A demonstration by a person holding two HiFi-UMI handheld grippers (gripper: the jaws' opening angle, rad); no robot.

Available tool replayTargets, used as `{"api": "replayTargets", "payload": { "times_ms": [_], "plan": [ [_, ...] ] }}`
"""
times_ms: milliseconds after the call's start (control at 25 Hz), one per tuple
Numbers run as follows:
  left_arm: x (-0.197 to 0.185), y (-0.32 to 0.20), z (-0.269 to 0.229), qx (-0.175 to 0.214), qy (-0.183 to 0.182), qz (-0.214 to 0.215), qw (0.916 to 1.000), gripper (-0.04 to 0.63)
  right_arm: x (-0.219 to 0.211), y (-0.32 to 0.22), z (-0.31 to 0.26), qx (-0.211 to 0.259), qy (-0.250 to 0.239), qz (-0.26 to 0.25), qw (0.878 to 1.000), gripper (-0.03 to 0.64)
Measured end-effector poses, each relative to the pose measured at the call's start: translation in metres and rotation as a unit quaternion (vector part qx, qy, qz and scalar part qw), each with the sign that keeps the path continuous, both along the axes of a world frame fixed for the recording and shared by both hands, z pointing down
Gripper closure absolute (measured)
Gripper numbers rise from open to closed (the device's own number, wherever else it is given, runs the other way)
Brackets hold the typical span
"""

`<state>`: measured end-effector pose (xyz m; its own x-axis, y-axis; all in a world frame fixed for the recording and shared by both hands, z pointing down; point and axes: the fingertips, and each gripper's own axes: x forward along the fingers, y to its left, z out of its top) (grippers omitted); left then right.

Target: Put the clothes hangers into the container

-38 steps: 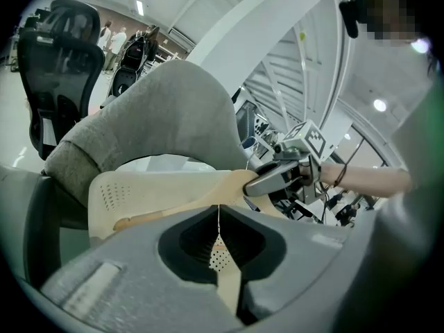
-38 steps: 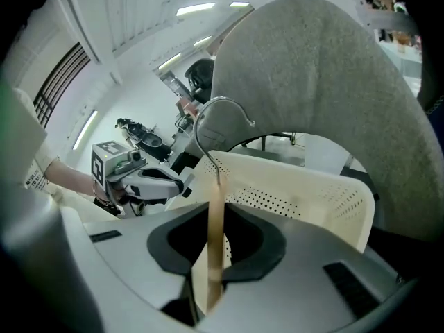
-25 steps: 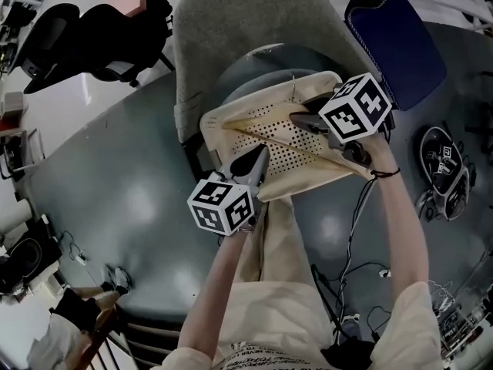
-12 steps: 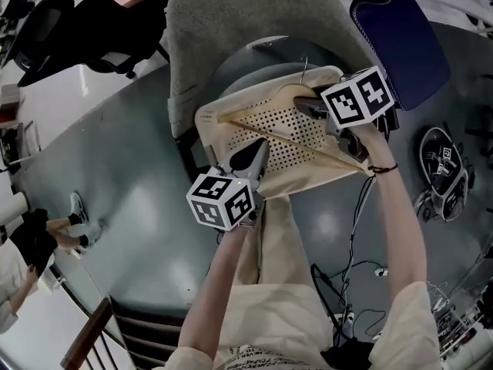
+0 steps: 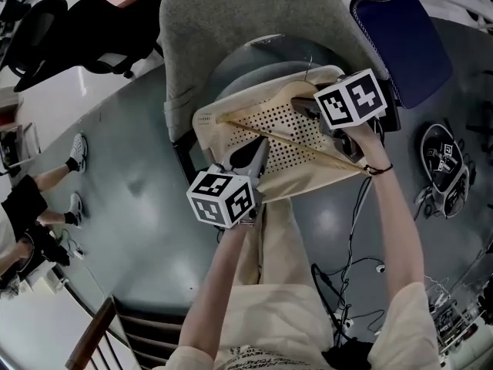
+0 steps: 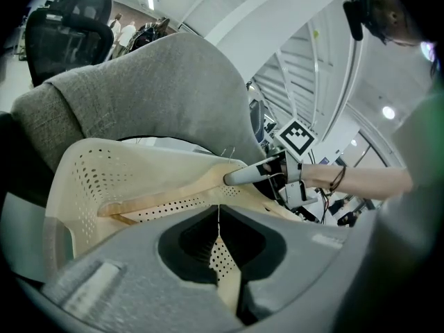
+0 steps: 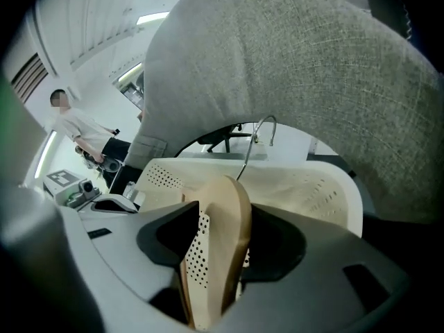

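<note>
A cream perforated container rests on a grey chair. A wooden clothes hanger lies across its inside, with the wire hook at the far rim. My left gripper is shut on the container's near rim. My right gripper is at the hanger's top. In the right gripper view the hanger stands between the jaws, which are opening, and a gap shows on its left side. The left gripper view shows the right gripper over the hanger.
A blue chair stands at the back right and a black office chair at the back left. Cables trail on the grey floor. A marked device lies at the right. A person's legs are at the left edge.
The right gripper's jaws have spread apart around the hanger's top. The left gripper keeps its hold on the rim. A person has walked into view at the left.
</note>
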<state>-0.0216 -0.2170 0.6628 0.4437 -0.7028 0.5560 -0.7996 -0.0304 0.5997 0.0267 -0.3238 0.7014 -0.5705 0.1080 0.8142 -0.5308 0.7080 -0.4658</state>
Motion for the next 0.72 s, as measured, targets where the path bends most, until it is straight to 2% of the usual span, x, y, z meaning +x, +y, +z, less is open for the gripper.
{"api": "replayTargets", "payload": {
  "times_ms": [120,400,720],
  "plan": [
    [0.001,0.0,0.004,-0.006,0.002,0.0,1.0,0.572,0.002,-0.002,0.003,0.012,0.008,0.006,1.0,0.434],
    [-0.001,-0.003,0.006,-0.011,0.006,0.008,0.9999,0.572,0.0,-0.013,0.001,0.053,0.006,0.035,0.998,0.367],
    [0.009,-0.011,-0.011,0.006,0.007,0.027,0.9996,0.572,0.006,-0.024,-0.023,0.117,-0.024,0.087,0.989,0.35]
  ]
}}
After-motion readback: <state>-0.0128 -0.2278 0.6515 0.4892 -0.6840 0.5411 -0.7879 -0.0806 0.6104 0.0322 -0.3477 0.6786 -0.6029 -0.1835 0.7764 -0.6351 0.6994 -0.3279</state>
